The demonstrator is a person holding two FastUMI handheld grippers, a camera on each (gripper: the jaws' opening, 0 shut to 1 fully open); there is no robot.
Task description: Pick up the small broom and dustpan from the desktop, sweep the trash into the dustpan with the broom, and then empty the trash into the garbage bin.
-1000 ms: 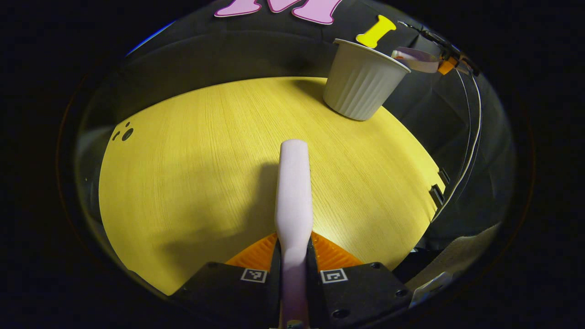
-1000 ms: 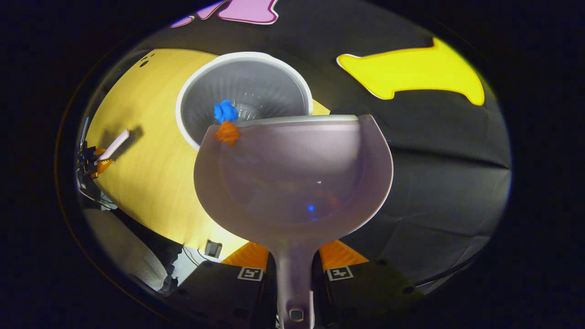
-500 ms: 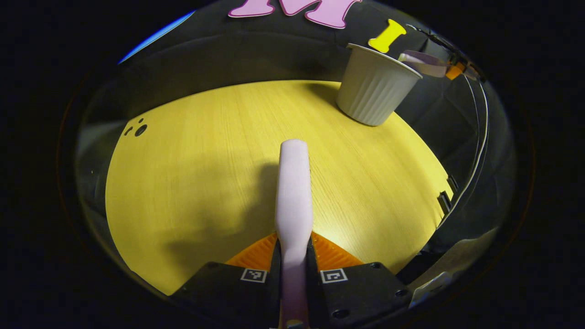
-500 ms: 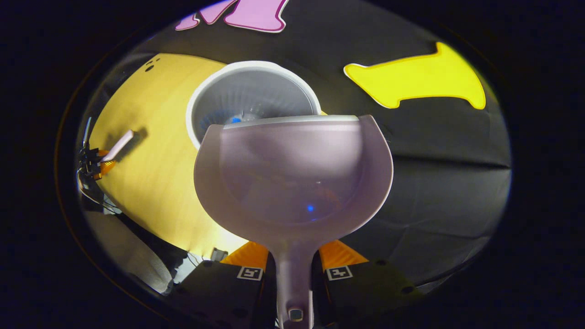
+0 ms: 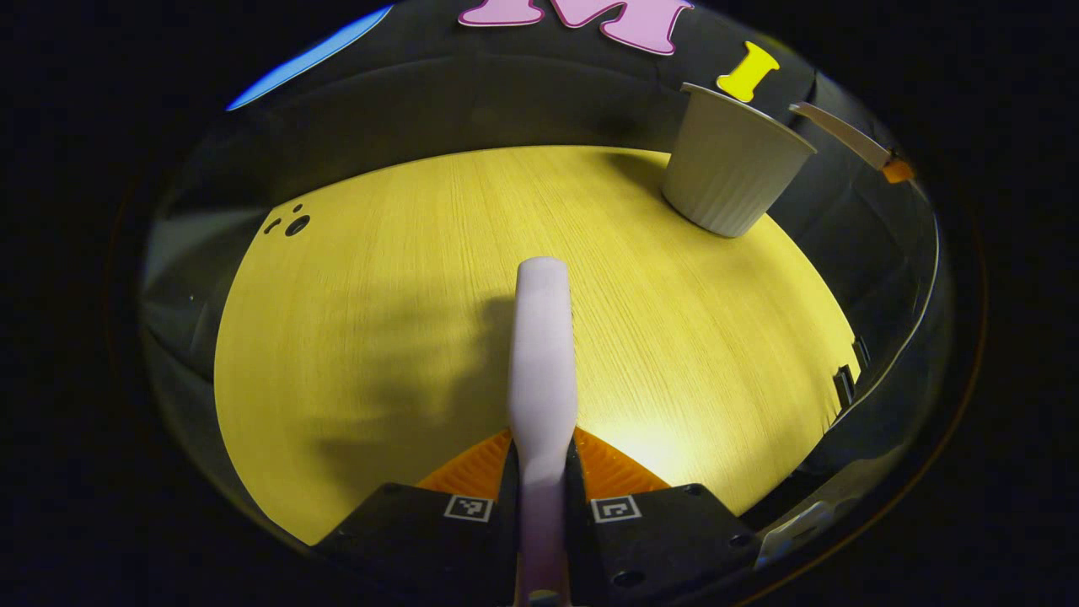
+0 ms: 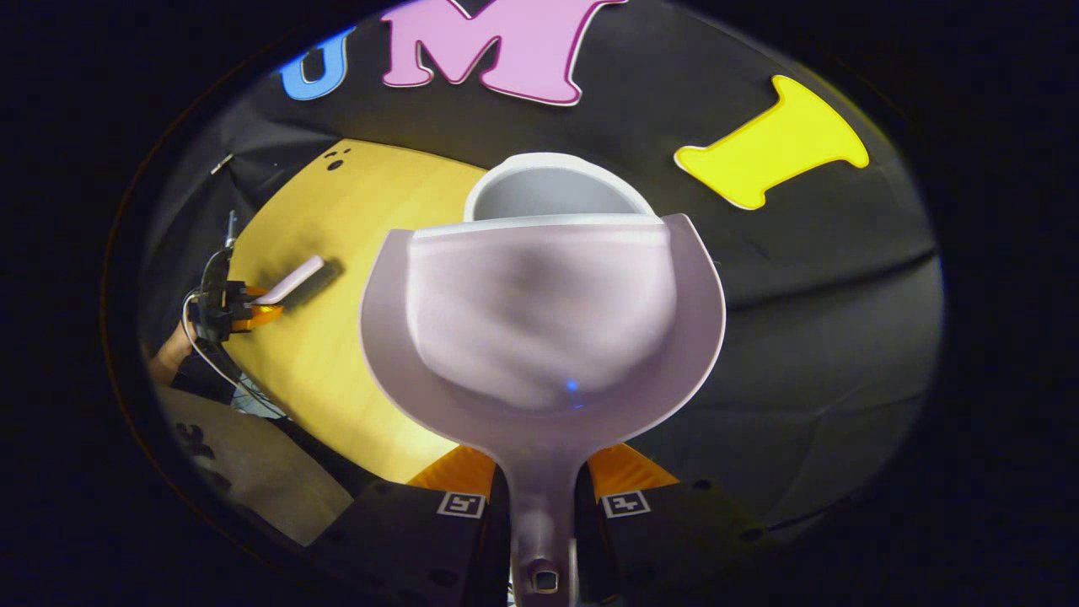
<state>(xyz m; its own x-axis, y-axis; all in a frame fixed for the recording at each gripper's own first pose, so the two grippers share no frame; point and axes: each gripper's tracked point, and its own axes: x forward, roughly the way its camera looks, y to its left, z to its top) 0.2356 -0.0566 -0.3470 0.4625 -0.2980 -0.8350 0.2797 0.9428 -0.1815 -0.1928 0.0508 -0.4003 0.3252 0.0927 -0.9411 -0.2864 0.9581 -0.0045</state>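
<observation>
While the left gripper (image 5: 541,497) pinches the pale handle of the small broom (image 5: 542,354) between its orange fingers (image 5: 472,468), the broom juts forward above the yellow tabletop (image 5: 379,295), well apart from the garbage bin (image 5: 732,164). That ribbed white bin stands at the tabletop's far edge, against the black cloth wall. In the right gripper view, the right gripper (image 6: 541,497) is clamped on the stem of the dustpan (image 6: 539,320), whose scoop is held just in front of the garbage bin (image 6: 552,185), hiding the bin's near rim. No trash is visible in the scoop. Farther from the bin, over the tabletop (image 6: 354,253), the left gripper (image 6: 253,308) holds the small broom (image 6: 291,281).
</observation>
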